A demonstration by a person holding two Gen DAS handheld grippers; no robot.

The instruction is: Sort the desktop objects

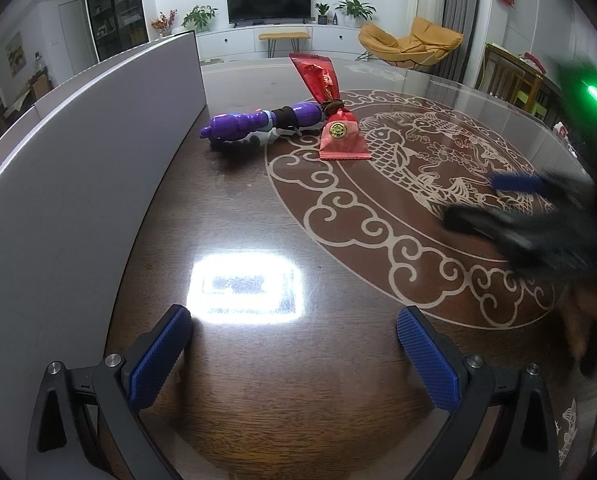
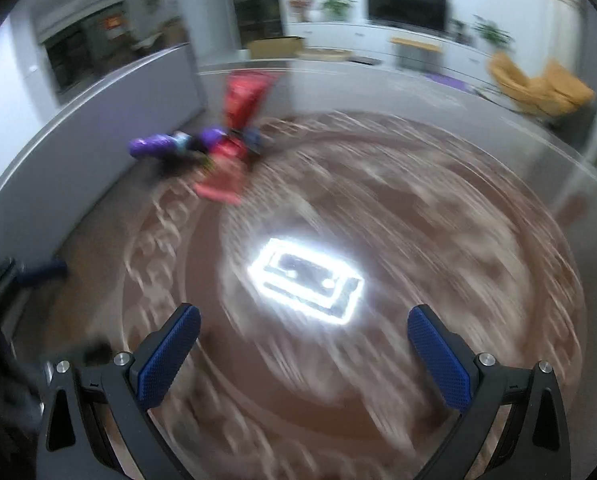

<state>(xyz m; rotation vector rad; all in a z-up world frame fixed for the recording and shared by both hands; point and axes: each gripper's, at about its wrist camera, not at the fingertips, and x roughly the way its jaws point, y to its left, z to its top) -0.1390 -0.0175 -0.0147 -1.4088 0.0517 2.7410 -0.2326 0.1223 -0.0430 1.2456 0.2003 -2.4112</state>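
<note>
Nearly all of my right wrist view is smeared. The red candy wrapper (image 2: 234, 140) and purple toy (image 2: 154, 146) are streaks there, and I cannot tell whether they touch. My left gripper (image 2: 38, 272) is a dark blur cut off at that view's left edge. In the left wrist view my right gripper (image 1: 498, 200) is blurred and runs off the right edge. The toy's far end (image 1: 298, 114) is hidden behind the wrapper's twisted neck (image 1: 332, 106).

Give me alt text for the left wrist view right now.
The open left gripper hovers empty over a dark wooden table with a pale fish inlay. Ahead lie a purple plastic toy and a red foil-wrapped candy packet, touching, beside a grey upright panel. The blurred right gripper enters at right.
</note>
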